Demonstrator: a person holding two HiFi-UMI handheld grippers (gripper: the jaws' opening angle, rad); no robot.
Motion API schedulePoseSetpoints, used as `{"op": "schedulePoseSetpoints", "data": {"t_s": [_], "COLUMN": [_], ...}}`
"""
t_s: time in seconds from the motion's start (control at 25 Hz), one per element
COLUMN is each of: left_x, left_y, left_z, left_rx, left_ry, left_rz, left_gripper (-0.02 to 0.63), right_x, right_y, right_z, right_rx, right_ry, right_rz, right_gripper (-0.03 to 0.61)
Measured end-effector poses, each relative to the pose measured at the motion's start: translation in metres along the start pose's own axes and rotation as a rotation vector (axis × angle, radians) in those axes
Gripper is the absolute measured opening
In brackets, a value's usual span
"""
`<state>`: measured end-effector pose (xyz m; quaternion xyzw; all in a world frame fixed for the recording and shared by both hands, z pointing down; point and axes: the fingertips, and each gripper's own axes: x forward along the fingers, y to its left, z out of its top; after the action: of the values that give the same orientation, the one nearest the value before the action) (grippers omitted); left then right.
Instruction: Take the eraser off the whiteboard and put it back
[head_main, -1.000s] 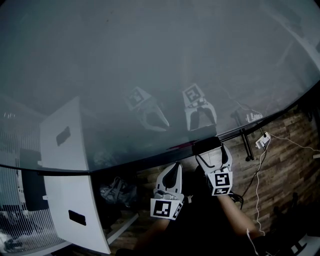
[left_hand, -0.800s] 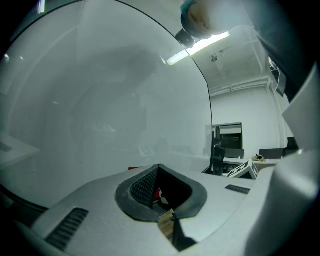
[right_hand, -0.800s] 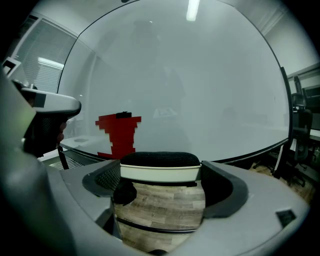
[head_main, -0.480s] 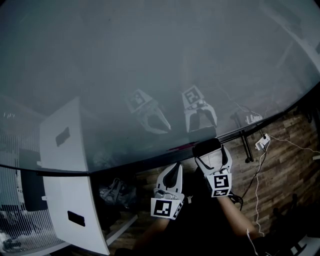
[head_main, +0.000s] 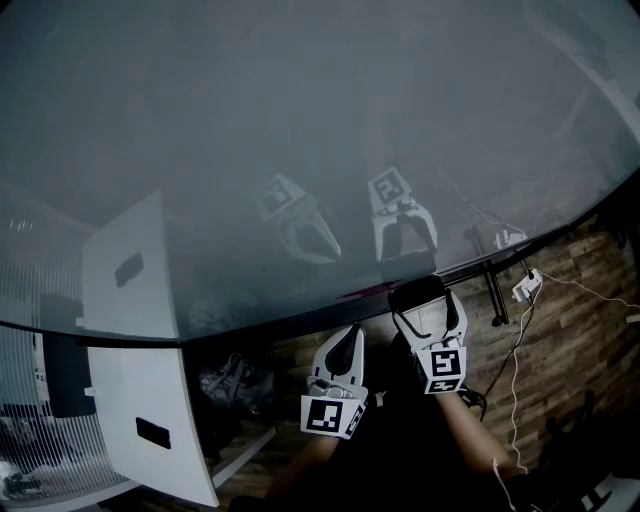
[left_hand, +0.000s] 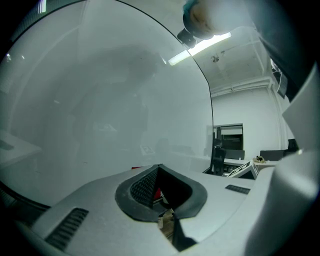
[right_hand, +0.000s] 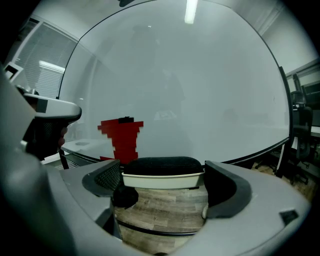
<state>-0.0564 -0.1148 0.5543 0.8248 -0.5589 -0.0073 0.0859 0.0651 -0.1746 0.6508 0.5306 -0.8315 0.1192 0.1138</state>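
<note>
The eraser (right_hand: 162, 172), with a black felt top on a white base, sits crosswise between the pads of my right gripper (right_hand: 162, 181), which is shut on it. In the head view the eraser (head_main: 416, 291) is right at the lower edge of the big grey whiteboard (head_main: 300, 120), with my right gripper (head_main: 420, 302) just below. My left gripper (head_main: 347, 337) hangs lower and to the left, away from the board. Its jaws are together and hold nothing (left_hand: 159, 189). Both grippers are mirrored in the board's glossy surface.
A white panel (head_main: 130, 300) stands at the left, in front of the board. A red blocky shape (right_hand: 121, 137) sits by the board's lower edge. A black stand leg (head_main: 493, 295), a power strip (head_main: 525, 283) and cables lie on the wood floor at right. A dark bag (head_main: 230, 385) lies under the board.
Almost nothing: my right gripper and the eraser have shifted a trifle at the board's lower edge. The left gripper has stayed where it was.
</note>
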Motion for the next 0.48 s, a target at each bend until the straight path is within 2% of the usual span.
{"op": "schedulePoseSetpoints", "data": {"t_s": [0.48], "left_x": [-0.002], "left_y": [-0.002], "left_z": [0.009], "left_rx": [-0.005], "left_ry": [-0.001], "left_rz": [0.001], "left_gripper": [0.008], "right_x": [-0.008], "right_y": [0.001], "right_z": [0.014], "right_rx": [0.009], "right_ry": [-0.033], "right_rz": [0.008], "right_gripper": [0.512]}}
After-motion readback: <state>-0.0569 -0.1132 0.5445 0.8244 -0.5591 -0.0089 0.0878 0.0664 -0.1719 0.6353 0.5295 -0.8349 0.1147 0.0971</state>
